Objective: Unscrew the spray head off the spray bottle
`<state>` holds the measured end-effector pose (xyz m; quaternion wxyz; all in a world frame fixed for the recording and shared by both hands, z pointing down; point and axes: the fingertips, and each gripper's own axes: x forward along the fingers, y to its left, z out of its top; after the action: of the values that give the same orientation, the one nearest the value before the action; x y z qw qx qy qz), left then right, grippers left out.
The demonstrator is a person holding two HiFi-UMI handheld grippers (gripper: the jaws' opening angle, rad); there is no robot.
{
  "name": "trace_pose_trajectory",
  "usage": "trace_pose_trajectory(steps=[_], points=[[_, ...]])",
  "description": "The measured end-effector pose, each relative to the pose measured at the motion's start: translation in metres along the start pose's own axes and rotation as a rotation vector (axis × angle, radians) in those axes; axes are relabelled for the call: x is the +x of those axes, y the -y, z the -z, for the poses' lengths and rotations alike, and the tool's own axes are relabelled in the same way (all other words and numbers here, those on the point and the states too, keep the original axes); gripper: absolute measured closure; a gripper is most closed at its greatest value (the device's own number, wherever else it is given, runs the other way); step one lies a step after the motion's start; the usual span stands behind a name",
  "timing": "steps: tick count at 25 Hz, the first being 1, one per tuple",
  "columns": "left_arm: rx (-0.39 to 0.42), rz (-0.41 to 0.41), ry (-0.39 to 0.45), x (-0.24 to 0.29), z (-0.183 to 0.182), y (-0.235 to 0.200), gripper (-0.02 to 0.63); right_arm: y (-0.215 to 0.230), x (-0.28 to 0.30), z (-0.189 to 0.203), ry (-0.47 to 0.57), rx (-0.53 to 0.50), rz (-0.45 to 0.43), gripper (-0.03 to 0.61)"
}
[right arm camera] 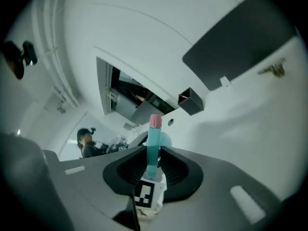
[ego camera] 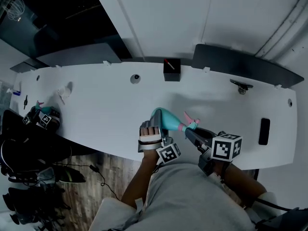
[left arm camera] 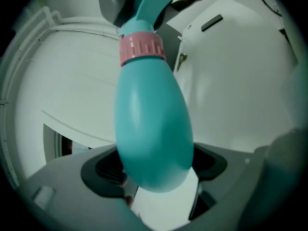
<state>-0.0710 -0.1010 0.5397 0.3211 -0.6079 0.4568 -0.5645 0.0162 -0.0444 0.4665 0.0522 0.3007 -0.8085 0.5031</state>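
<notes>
My left gripper [ego camera: 158,128]: jaws set wide but clamped on the fat lower body of the spray bottle [left arm camera: 154,124], pads pressing on both sides near its base.
My right gripper [ego camera: 190,131]: jaws drawn close together, pinching a slim teal part of the spray head [right arm camera: 153,148], with its pink tip poking out beyond the pads.
Bottle's place: held clear above the near edge of the table [ego camera: 96,109], lying roughly level between my two grippers, with the base toward my left and the head toward my right.
Pink collar [left arm camera: 141,48]: sits on the neck between the teal body and the head (whether it has loosened at all, I cannot tell).
Flat black slab [ego camera: 263,131]: on the table off to my right, well apart from the bottle.
Marker device [ego camera: 42,118]: a dark unit with a square marker, at the table's left end.
Crumpled white scrap [ego camera: 64,94]: just beyond that device.
Round disc [ego camera: 136,78]: set in the tabletop, toward the far edge.
Black box [ego camera: 172,70]: at the far edge, just right of the disc, with something reddish on top.
Small metal piece [ego camera: 240,86]: far right, near the dark back panel [ego camera: 240,64].
</notes>
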Motion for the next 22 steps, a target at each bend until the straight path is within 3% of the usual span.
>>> trace_pose_trajectory(steps=[2,4,5,9,10,11,14,16,17,19,20,22], points=[[-0.016,0.026,0.011,-0.001,0.000,0.004,0.202,-0.004,0.000,0.000,-0.068,-0.242,0.027,0.494],[-0.041,0.057,0.027,-0.003,-0.002,0.009,0.202,-0.011,0.000,0.003,-0.147,-0.582,0.054,0.494],[-0.051,0.072,0.037,-0.004,-0.003,0.011,0.202,-0.016,0.000,0.007,-0.191,-0.809,0.070,0.494],[-0.030,0.094,0.046,-0.007,-0.005,0.019,0.202,-0.013,-0.001,0.028,-0.373,-1.913,0.168,0.495],[-0.024,0.098,0.044,-0.007,-0.005,0.021,0.202,-0.006,-0.001,0.031,-0.404,-2.088,0.187,0.495],[-0.024,0.103,0.044,-0.007,-0.006,0.022,0.202,-0.002,-0.001,0.031,-0.420,-2.175,0.192,0.495],[-0.057,0.109,0.052,-0.008,-0.008,0.023,0.204,-0.001,-0.003,0.024,-0.390,-2.133,0.174,0.494],[-0.089,0.100,0.048,-0.006,-0.007,0.018,0.204,-0.009,-0.004,0.020,-0.317,-2.017,0.157,0.488],[-0.105,0.094,0.043,-0.005,-0.006,0.015,0.204,-0.012,-0.006,0.019,-0.279,-1.929,0.138,0.444],[-0.122,0.080,0.030,-0.003,-0.002,0.010,0.204,-0.015,-0.014,0.016,-0.220,-1.691,0.093,0.292],[-0.125,0.073,0.025,-0.001,0.001,0.007,0.204,-0.015,-0.019,0.013,-0.197,-1.534,0.064,0.265],[-0.125,0.060,0.018,0.001,0.005,0.001,0.204,-0.016,-0.031,0.009,-0.160,-1.121,-0.038,0.245]])
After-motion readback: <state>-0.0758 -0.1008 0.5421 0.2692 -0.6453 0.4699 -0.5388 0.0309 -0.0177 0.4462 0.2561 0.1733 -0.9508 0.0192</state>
